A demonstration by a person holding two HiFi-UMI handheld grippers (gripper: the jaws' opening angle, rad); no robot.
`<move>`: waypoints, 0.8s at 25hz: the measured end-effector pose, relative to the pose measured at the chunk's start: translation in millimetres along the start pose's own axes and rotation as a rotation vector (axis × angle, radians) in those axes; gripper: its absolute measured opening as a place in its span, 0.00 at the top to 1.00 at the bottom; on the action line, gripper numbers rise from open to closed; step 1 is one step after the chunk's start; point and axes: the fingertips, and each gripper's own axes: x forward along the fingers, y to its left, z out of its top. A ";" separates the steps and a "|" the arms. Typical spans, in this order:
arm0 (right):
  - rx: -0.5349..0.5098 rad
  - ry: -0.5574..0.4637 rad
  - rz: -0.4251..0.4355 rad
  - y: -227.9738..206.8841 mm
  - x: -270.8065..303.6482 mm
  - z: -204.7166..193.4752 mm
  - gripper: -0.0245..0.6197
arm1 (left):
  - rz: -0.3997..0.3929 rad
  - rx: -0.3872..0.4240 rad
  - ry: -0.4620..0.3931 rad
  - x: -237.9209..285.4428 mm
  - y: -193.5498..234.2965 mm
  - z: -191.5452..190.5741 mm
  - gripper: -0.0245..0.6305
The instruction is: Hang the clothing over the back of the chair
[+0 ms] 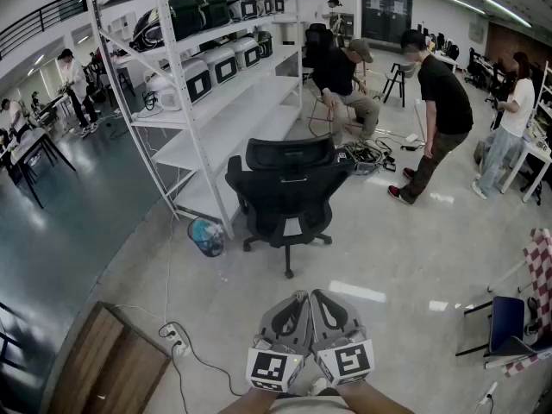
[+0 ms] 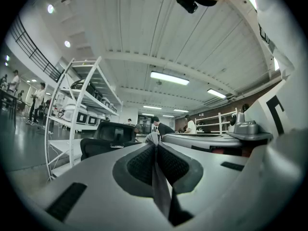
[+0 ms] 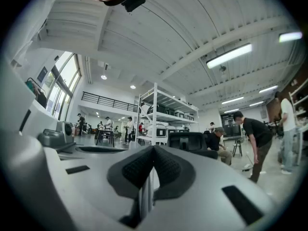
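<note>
Ahead and to the left of the left gripper [image 1: 298,298] stands a tall white metal shelving rack [image 1: 248,103], with a round blue wastebasket [image 1: 207,236] at its foot. A white power strip [image 1: 178,343] lies on the floor left of that gripper. Ahead and to the right, a person in a black T-shirt [image 1: 446,97] bends forward.

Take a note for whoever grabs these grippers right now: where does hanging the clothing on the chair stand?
Left gripper: shut, empty.
Right gripper: shut, empty.
Both side by side, aimed at the black chair, whose back is bare.
A red-checked cloth, possibly the clothing, hangs by a blue chair at far right.
Done: nothing.
Left: fetch the clothing, hang it over the chair back.
</note>
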 end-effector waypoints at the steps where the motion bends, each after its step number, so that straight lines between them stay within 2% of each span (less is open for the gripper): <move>1: 0.000 0.000 0.000 0.7 -0.4 0.5 0.94 | 0.000 -0.001 0.002 -0.6 0.0 -0.6 0.93; 12: 0.025 -0.016 0.001 -3.6 0.5 0.0 0.94 | -0.007 -0.019 0.017 5.6 -0.3 -1.1 0.93; 20: 0.026 0.008 0.020 -14.6 -3.7 -9.1 0.94 | 0.009 -0.034 0.029 15.8 -4.1 -9.1 0.93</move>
